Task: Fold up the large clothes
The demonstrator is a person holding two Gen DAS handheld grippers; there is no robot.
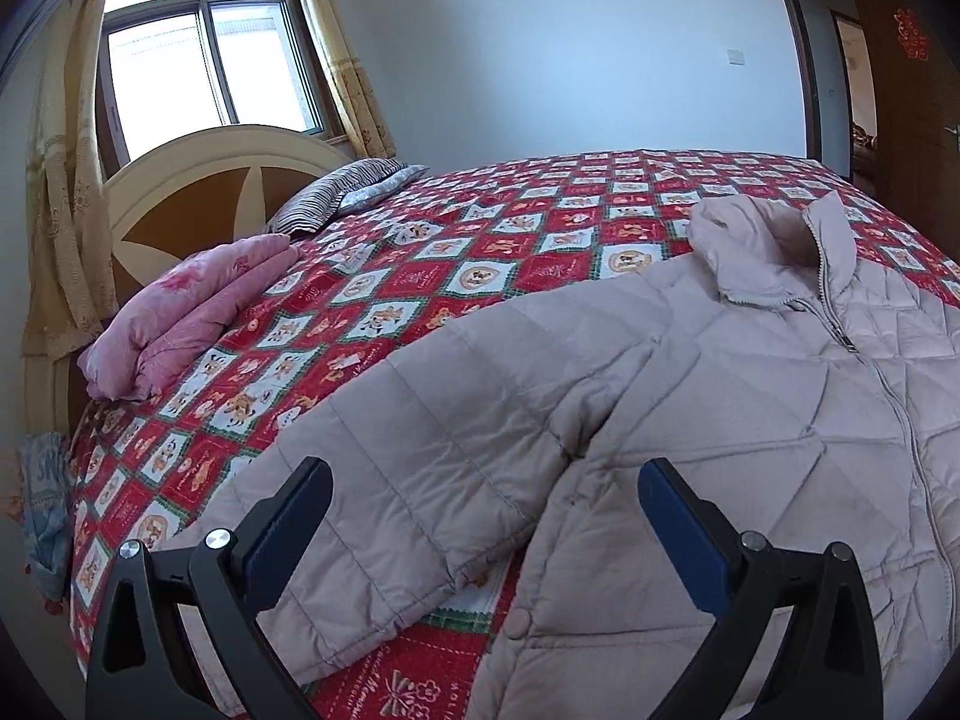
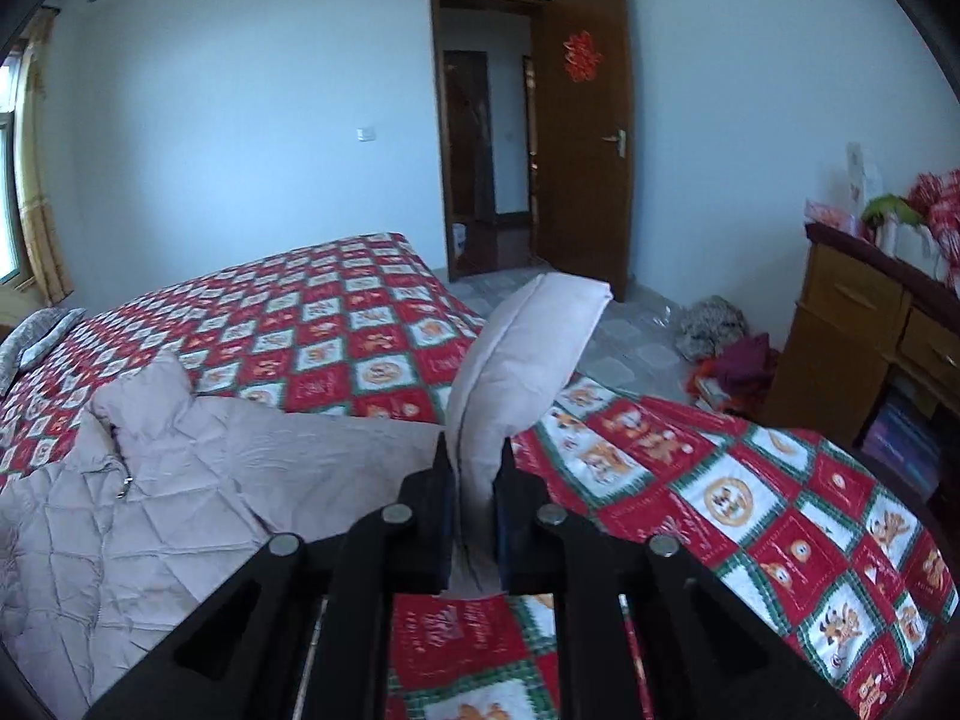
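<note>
1. Jacket (image 1: 690,396): pale pink, quilted, laid front up on the bed (image 1: 480,228) over a red patchwork bedspread; zipper closed, collar (image 1: 774,246) toward the far side of the bed.
2. Left gripper (image 1: 486,516): jaws wide apart, nothing clamped, poised above the jacket near its left sleeve (image 1: 384,516) (sleeve lying flat on the bedspread, angled away from the body).
3. Right gripper (image 2: 477,480): jaws narrow, clamped on the other sleeve (image 2: 516,360); sleeve raised off the bed, cuff end standing up and away beyond the fingertips.
4. Jacket body (image 2: 120,516) in the right wrist view: flat on the bed, left of the right gripper.
5. Bed head: folded pink quilt (image 1: 180,324) and striped pillow (image 1: 342,192) beside the headboard, well apart from the jacket.
6. Surroundings: open wooden door (image 2: 582,138) in the far wall; wooden desk (image 2: 858,336) at the right (clutter on top, too blurred to identify).
</note>
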